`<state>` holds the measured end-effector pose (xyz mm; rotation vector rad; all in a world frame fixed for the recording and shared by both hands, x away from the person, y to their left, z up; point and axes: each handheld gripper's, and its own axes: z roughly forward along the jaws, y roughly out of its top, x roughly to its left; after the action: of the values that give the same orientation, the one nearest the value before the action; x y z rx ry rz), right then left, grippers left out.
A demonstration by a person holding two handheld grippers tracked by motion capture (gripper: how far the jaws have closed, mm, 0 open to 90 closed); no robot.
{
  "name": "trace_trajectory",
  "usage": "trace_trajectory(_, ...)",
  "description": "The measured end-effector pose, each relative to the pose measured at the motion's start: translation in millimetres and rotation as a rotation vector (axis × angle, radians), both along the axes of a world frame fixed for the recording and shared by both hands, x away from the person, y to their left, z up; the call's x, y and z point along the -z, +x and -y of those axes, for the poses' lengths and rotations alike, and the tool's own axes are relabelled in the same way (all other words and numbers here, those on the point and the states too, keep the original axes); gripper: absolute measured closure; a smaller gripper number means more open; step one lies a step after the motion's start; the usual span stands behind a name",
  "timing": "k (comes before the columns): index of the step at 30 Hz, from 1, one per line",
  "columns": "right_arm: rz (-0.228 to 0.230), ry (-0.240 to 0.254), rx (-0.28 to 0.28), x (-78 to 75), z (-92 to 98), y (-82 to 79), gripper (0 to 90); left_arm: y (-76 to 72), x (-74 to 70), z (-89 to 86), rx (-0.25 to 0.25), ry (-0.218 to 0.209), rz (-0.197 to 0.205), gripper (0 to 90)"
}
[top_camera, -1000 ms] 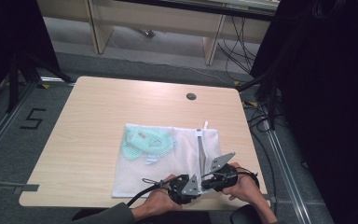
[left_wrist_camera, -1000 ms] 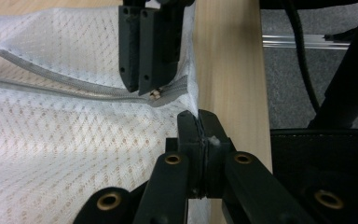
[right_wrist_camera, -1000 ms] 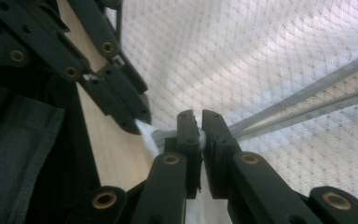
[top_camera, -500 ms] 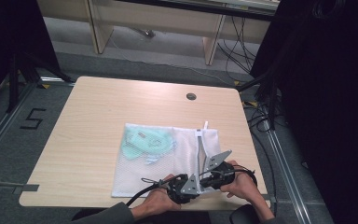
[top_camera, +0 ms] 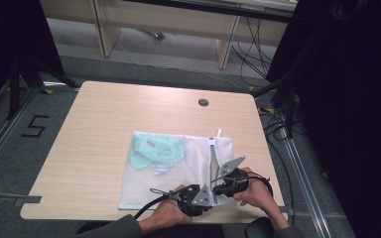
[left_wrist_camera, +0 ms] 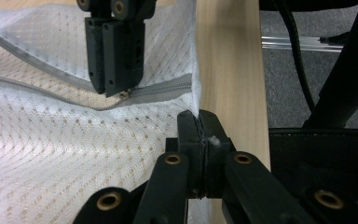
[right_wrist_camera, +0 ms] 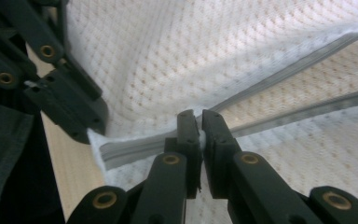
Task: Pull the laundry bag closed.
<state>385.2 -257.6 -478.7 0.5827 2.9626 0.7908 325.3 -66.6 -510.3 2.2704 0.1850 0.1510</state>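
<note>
White mesh laundry bag [top_camera: 178,168] lying flat on the wooden tabletop [top_camera: 104,124], toward the near right part, with a pale green garment [top_camera: 154,151] showing through the mesh at its far left end; grey zipper [top_camera: 213,158] running along the bag's right side, parted along part of its length, closed near the corner.

Left claw [left_wrist_camera: 199,122] clamped tight on the near right corner of the bag, a pinch of white mesh caught between the pressed pads, right at the tabletop's near edge; seen from above [top_camera: 206,194] just beside the other claw.

Right claw [right_wrist_camera: 195,122] closed on the zipper at the point where the two grey tapes meet, apparently on the slider, a small metal piece peeking from under its tip in the left gripper view [left_wrist_camera: 116,88]; from above [top_camera: 223,184] sitting on the zipper line, slightly beyond the left one.

Both hands low at the near edge of the tabletop, sleeves coming in from the bottom.
</note>
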Motion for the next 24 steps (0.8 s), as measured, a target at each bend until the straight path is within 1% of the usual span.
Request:
trace_trajectory(3, 0.001, -0.006, -0.003, -0.7, -0.1, 1.8, 86.6, -0.3, 0.5, -1.2, -0.005, -0.007, -0.001, 88.9)
trace_trajectory(4, 0.002, -0.007, -0.005, -1.2, -0.6, 2.4, 86.6, -0.1, -0.1, -1.7, 0.000, 0.002, -0.002, 88.9)
trace_trajectory(6, 0.003, -0.007, 0.000, -0.2, -1.4, 3.9, 86.6, -0.6, -0.3, -1.4, 0.003, -0.006, -0.009, 88.9)
trace_trajectory(7, -0.002, -0.016, 0.005, -0.1, -1.2, 4.7, 86.6, 0.2, -0.7, -1.7, 0.010, -0.005, 0.005, 88.9)
trace_trajectory(8, 0.007, -0.022, 0.002, 0.3, -1.1, 6.4, 86.6, -0.3, 0.0, -1.9, 0.006, -0.005, -0.008, 89.0)
trace_trajectory(9, 0.005, -0.018, 0.005, 0.5, -1.4, 7.5, 86.6, -0.8, 0.4, -2.1, 0.001, -0.005, -0.012, 89.0)
trace_trajectory(10, -0.006, -0.021, 0.012, 0.4, -1.8, 7.7, 86.6, -0.7, 0.4, -2.2, 0.001, -0.004, -0.005, 89.0)
trace_trajectory(12, 0.009, -0.019, -0.004, 1.1, -1.9, 10.6, 86.6, -0.9, 0.2, -2.1, -0.004, -0.012, -0.008, 88.9)
trace_trajectory(13, 0.008, -0.023, 0.002, 1.0, -1.8, 10.6, 86.6, -0.8, 0.0, -2.3, -0.001, -0.011, -0.012, 88.9)
trace_trajectory(14, 0.001, -0.019, 0.004, 0.7, -1.9, 10.6, 86.7, -0.7, 0.1, -2.6, -0.003, -0.010, -0.008, 88.9)
trace_trajectory(15, 0.002, -0.025, 0.010, 0.1, -2.2, 10.5, 86.6, -0.5, 0.2, -2.9, 0.000, -0.007, -0.006, 88.9)
trace_trajectory(16, 0.007, -0.028, 0.008, -0.4, -2.5, 11.1, 86.6, -0.7, 0.2, -2.8, -0.001, -0.006, -0.007, 88.9)
trace_trajectory(17, 0.009, -0.020, 0.000, 0.5, -3.5, 12.0, 86.6, -0.9, 0.0, -2.6, -0.004, -0.008, -0.004, 88.9)
trace_trajectory(19, -0.007, -0.033, 0.014, -0.1, -4.4, 11.2, 86.6, -0.9, -0.5, -2.6, 0.000, -0.008, -0.007, 88.9)
trace_trajectory(21, 0.004, -0.032, 0.007, -0.3, -4.3, 12.8, 86.6, -0.3, -0.4, -3.5, 0.002, -0.001, -0.002, 88.9)
trace_trajectory(22, 0.007, -0.031, 0.004, -0.5, -4.6, 13.7, 86.6, -0.8, -0.3, -3.4, 0.002, -0.005, -0.008, 88.9)
trace_trajectory(23, 0.009, -0.034, 0.004, -0.3, -5.1, 14.1, 86.7, -1.0, -0.6, -3.2, 0.003, -0.004, -0.005, 89.0)
trace_trajectory(24, 0.009, -0.030, -0.001, 0.4, -5.4, 14.7, 86.6, -0.6, -1.1, -3.1, 0.005, -0.005, 0.008, 89.0)
